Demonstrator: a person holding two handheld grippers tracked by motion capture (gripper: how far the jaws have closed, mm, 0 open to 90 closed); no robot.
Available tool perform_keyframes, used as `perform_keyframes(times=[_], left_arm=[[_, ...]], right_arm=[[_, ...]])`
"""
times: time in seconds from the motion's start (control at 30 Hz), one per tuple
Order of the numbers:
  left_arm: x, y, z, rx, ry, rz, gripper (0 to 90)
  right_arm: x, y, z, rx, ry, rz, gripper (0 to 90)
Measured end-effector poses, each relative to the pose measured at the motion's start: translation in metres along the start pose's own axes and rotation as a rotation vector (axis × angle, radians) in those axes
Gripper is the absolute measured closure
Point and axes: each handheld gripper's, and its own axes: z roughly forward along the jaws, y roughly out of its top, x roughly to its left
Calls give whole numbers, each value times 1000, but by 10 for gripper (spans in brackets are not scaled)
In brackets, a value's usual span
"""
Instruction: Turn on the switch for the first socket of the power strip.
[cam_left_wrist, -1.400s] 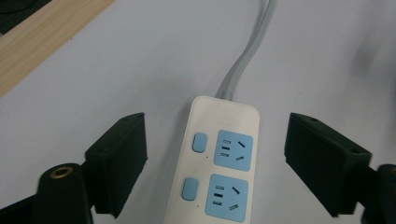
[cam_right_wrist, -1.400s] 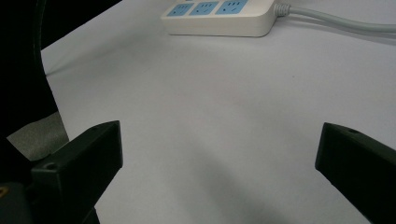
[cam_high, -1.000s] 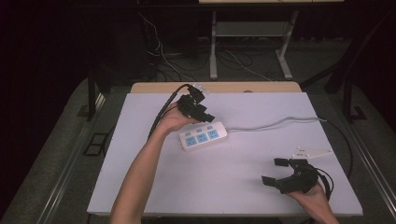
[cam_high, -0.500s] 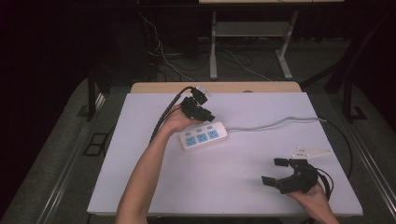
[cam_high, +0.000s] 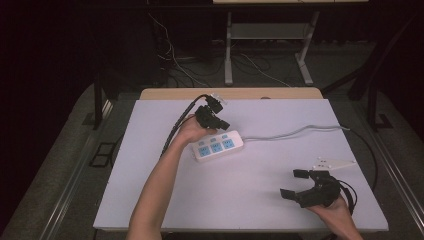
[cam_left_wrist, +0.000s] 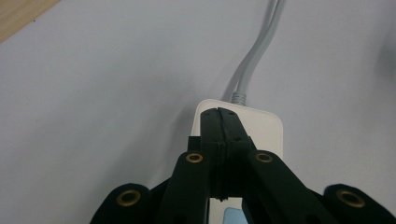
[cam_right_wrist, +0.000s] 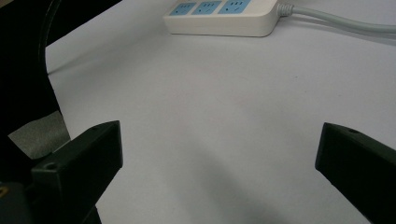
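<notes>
Hiding part of the power strip (cam_left_wrist: 261, 126), the left claw (cam_left_wrist: 219, 114) is pressed together, empty.

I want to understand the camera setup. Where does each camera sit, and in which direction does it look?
High view: above the person's side, looking forward and down on the table; both forearms, left gripper, right gripper.
Left gripper view: on the left gripper, along its closed jaws, which have just been closing with nothing between them, over the power strip.
Right gripper view: on the right gripper, along its open jaws across the table.
All three share the power strip.
</notes>
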Motion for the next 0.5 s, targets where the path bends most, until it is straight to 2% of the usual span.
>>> perform_keyframes(times=[0.3,0.5], left_arm=[[0,-2,10,36,-9,3,893],[-2,-4,17,68,-1,29,893]], right_arm=[[0,0,0,2,0,-2,4],[0,0,0,2,0,-4,4]])
